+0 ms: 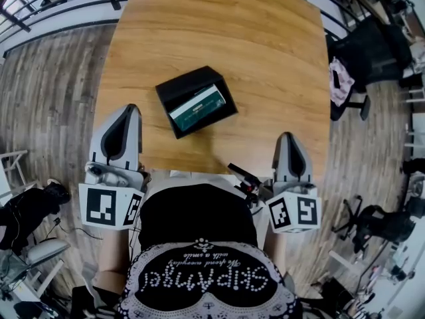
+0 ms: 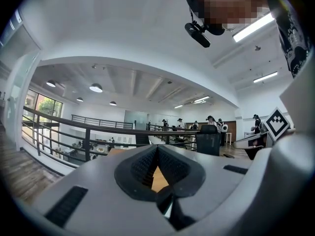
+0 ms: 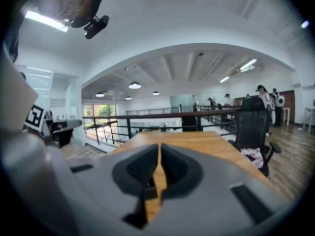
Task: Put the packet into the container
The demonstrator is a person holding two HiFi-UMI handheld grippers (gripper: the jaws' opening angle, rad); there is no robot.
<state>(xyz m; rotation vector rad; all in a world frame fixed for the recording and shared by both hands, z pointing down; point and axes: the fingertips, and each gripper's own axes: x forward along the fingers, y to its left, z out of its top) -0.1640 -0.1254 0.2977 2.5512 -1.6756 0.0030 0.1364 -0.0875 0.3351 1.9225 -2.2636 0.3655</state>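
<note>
Your left claw (image 1: 131, 109) and right claw (image 1: 287, 137) are closed, empty: the green-white packet (image 1: 199, 105) already lies in the black rectangular container (image 1: 188, 80) ahead, between them.

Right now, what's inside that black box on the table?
A green-and-white packet lies in the box, filling most of it. Whatever is under the packet is covered.

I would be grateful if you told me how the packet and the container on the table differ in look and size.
The container is a black open box; the packet is green with a white strip. The container is the larger and rests on the table; the packet lies inside it. Both are rectangular and sit at the same slant.
</note>
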